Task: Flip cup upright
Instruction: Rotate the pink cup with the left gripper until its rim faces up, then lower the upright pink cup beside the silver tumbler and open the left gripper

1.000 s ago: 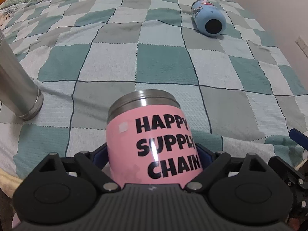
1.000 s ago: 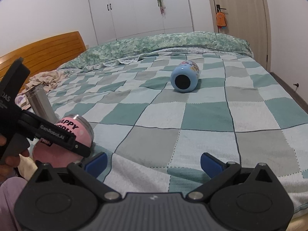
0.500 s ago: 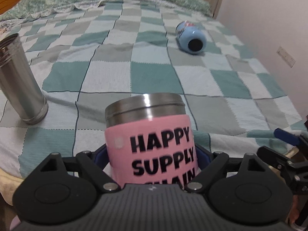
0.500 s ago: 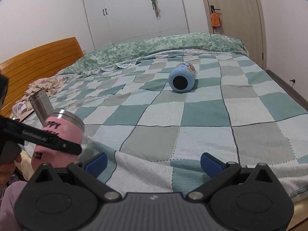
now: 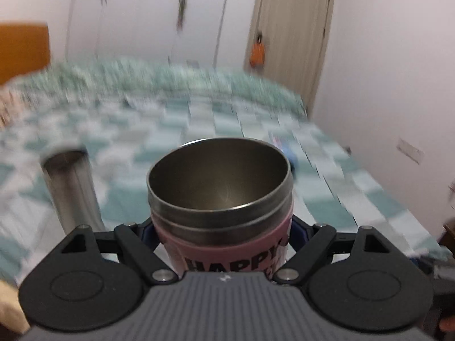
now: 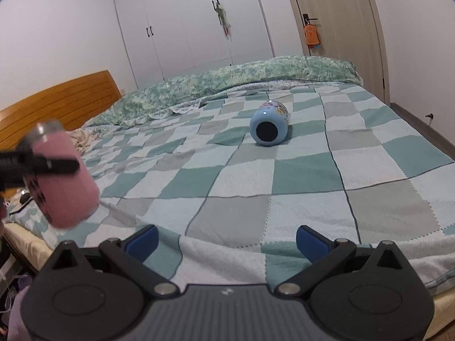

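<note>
My left gripper (image 5: 220,227) is shut on a pink steel cup (image 5: 221,207) printed "HAPPY SUPPLY CHAIN". Its open steel mouth faces up and away from the camera. In the right wrist view the same cup (image 6: 64,182) hangs tilted in the air at the left, above the bed's near edge, held by the left gripper's black fingers (image 6: 51,164). My right gripper (image 6: 226,240) is open and empty over the near edge of the bed. A light blue cup (image 6: 268,126) lies on its side mid-bed, its dark base toward me.
A tall steel tumbler (image 5: 72,190) stands upright on the checked bedspread (image 6: 298,176), left of the pink cup. A wooden headboard (image 6: 59,105) is at far left. A white wall (image 5: 398,85) and a door (image 6: 338,28) are on the right.
The left gripper has lifted the pink cup off the bed and tipped it, so its open mouth now shows. The left view is motion-blurred. The right gripper stays open, nearly still.
</note>
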The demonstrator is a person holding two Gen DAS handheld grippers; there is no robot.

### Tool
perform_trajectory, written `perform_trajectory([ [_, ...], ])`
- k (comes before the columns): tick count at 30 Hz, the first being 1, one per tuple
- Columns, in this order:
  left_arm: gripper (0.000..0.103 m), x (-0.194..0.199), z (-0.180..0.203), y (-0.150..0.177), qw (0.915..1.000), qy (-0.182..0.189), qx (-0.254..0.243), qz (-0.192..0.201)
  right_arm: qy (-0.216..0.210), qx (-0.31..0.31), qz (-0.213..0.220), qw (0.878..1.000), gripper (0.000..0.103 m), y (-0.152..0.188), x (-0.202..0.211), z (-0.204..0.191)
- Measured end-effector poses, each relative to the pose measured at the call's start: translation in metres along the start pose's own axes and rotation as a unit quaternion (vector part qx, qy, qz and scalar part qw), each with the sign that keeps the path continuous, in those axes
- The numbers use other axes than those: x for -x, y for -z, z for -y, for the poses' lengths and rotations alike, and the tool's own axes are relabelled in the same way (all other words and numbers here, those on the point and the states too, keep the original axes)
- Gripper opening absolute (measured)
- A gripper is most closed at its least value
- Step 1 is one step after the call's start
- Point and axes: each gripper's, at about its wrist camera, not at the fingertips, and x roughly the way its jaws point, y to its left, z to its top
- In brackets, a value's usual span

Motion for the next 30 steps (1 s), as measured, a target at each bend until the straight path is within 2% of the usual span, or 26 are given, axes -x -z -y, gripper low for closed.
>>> perform_trajectory([
  [3,0.086,0.000,0.002,-0.009,0.9975,-0.039,-0.022,0.054,-0.006,-0.004,0.014,1.000,0.103,-0.002,-0.002,-0.004],
  [5,0.086,-0.007,0.004,-0.009,0.9943,-0.063,-0.039,0.076,-0.010,-0.005,0.022,1.000,0.103,-0.003,-0.004,-0.007],
  [7,0.086,-0.017,0.003,-0.005,0.9927,-0.073,-0.048,0.083,-0.011,-0.003,0.032,0.999,0.103,-0.004,-0.007,-0.011],
  [13,0.086,-0.056,-0.006,0.012,0.9927,-0.087,-0.046,0.069,-0.009,0.016,0.063,0.998,0.103,-0.007,-0.013,-0.023],
  [17,0.087,-0.080,-0.019,0.035,0.9913,-0.092,-0.054,0.077,-0.004,0.034,0.074,0.997,0.103,-0.006,-0.021,-0.031],
  [19,0.087,-0.092,-0.022,0.045,0.9911,-0.096,-0.064,0.067,0.000,0.042,0.076,0.996,0.103,-0.004,-0.026,-0.035],
  [22,0.086,-0.115,-0.029,0.062,0.9916,-0.100,-0.076,0.030,0.005,0.050,0.078,0.996,0.103,-0.002,-0.032,-0.039],
  [23,0.086,-0.111,-0.031,0.068,0.9905,-0.098,-0.082,0.051,0.005,0.051,0.078,0.996,0.103,-0.001,-0.034,-0.040],
  [29,0.088,-0.109,-0.032,0.067,0.9908,-0.092,-0.086,0.050,0.008,0.067,0.080,0.994,0.103,0.001,-0.038,-0.047],
  [30,0.091,-0.109,-0.032,0.068,0.9907,-0.094,-0.084,0.051,0.008,0.068,0.081,0.994,0.103,0.001,-0.038,-0.049],
])
